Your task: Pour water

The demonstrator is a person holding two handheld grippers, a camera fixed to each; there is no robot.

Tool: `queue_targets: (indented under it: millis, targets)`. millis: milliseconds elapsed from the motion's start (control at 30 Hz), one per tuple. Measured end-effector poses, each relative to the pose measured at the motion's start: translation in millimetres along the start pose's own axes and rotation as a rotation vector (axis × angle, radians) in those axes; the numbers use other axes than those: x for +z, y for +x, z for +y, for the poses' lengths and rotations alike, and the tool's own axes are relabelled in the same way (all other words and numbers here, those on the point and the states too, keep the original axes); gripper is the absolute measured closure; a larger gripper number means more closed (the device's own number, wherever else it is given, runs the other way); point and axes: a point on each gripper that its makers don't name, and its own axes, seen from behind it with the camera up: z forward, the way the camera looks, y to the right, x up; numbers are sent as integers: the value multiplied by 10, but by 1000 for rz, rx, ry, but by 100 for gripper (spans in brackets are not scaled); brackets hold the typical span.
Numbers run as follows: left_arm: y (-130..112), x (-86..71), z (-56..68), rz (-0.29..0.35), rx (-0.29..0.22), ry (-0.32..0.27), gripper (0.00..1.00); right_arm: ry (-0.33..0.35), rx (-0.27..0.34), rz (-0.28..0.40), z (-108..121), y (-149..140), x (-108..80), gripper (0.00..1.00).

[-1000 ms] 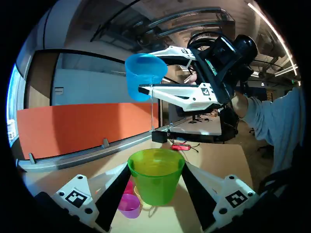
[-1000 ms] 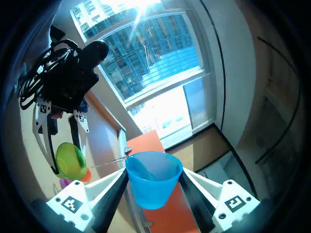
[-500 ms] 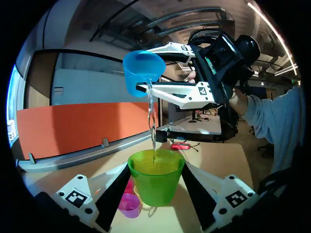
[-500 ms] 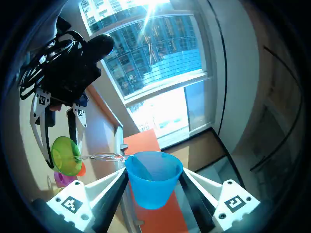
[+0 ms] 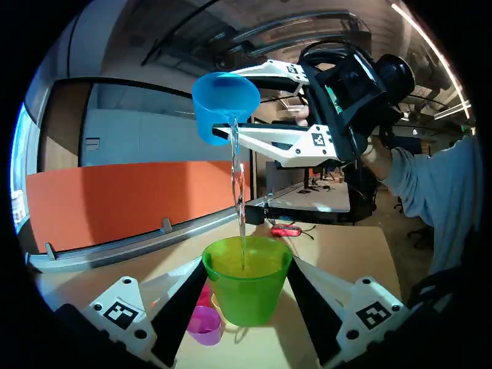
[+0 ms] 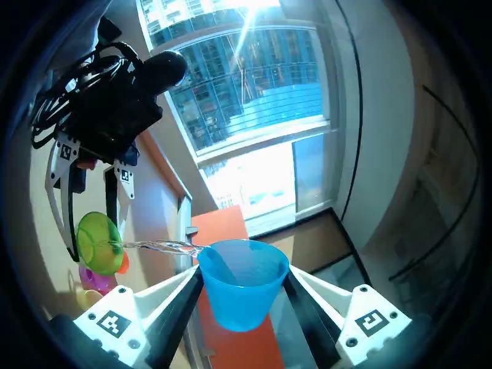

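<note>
My left gripper is shut on a green cup, held upright just above the table. High over it my right gripper is shut on a blue cup, which is tipped on its side. A thin stream of water falls from the blue cup's rim into the green cup. In the right gripper view the blue cup sits between my right gripper's fingers, the water arcs left to the green cup, and the left gripper holds that cup.
Below the green cup, a pink cup and a yellow cup stand on the wooden table. A red object lies farther back. An orange panel runs along the table's far edge. A person's sleeve is at the right.
One second ago no water fell. The right gripper has tipped the blue cup further and raised it slightly, and a stream now runs into the green cup. The left gripper has held still.
</note>
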Motion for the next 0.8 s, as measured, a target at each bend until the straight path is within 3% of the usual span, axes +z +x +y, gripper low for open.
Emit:
queue_targets:
  millis: [800]
  targets:
    - [-3, 23, -11, -1, 2, 2, 13, -6, -115, 2, 61, 48, 37, 10]
